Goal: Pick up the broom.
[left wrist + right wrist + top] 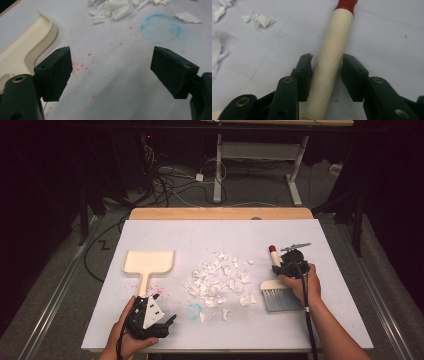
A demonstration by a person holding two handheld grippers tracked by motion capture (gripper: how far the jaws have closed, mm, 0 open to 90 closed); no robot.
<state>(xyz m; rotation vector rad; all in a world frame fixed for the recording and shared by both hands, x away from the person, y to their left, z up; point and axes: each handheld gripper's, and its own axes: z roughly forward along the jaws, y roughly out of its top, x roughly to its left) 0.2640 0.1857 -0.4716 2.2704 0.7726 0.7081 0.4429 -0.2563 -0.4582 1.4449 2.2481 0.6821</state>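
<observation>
The work in hand is sweeping a scatter of torn paper scraps (pixel 219 280) into a dustpan (pixel 148 262). The scraps lie at the middle of the bench (pixel 225 232); the dustpan rests flat at their nine o'clock, its handle running toward six o'clock, and the brush (pixel 278 285) lies at their three o'clock, bristles toward six and its red-tipped handle (pixel 332 55) toward twelve.

The right gripper (pixel 325 67) sits astride the brush handle. One of the fingers (pixel 304 75) lies against the pale wood, while the other appears just off it, so the grasp looks nearly closed rather than firmly clenched. The left gripper (pixel 110 72) hovers low over the bench just beside the dustpan handle, fingers released and wide apart with nothing between them; a blue ring stain (pixel 160 27) and red flecks mark the surface ahead of it.

The brush should handle as a light, stiff tool: a round, smooth wooden handle that may roll or twist between flat pads, so a hold on the middle of the shaft, square across it, seems best. The bristles are soft and will splay under pressure. The dustpan looks like thin, rigid, light plastic that will slide when pushed; its handle is the place to pinch. The scraps are featherweight and will scatter with a fast stroke.
</observation>
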